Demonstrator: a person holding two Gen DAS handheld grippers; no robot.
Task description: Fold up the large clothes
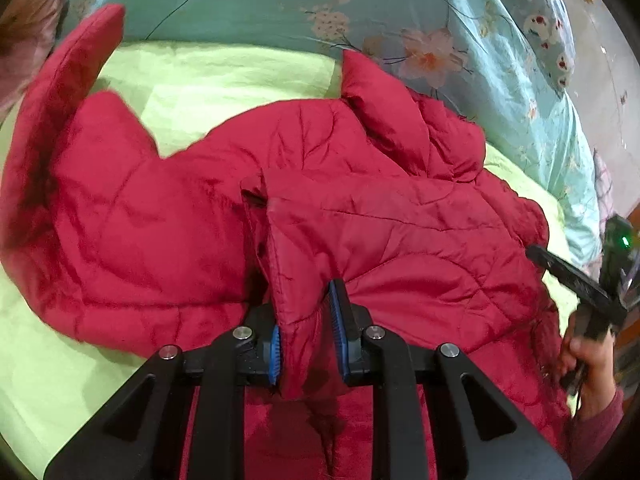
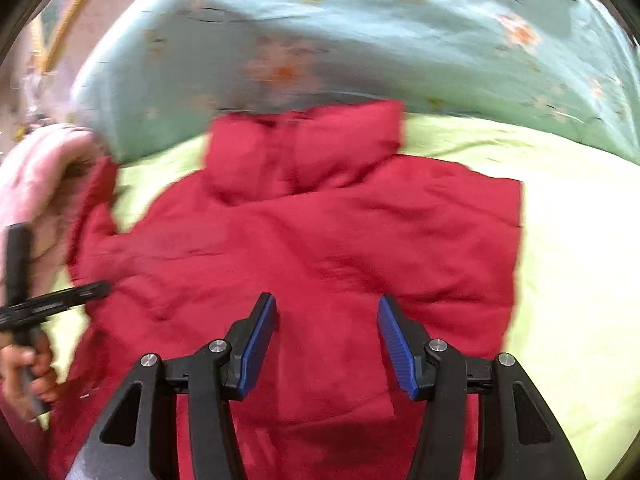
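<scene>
Green bedsheet (image 1: 224, 80) bears red jacket (image 1: 400, 216), left claw (image 1: 306, 332) gripping it.

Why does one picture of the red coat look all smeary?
Right wrist view: the red coat and the flowery blue quilt are streaked with motion blur, though the right gripper looks crisp. Left wrist view: mostly sharp, stitching shows; both views bulge, with dark fisheye corners.

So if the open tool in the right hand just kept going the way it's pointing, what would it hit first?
Most likely the red quilted jacket spread on the green sheet; the right tool points down at its middle, though blur makes depth uncertain.
</scene>
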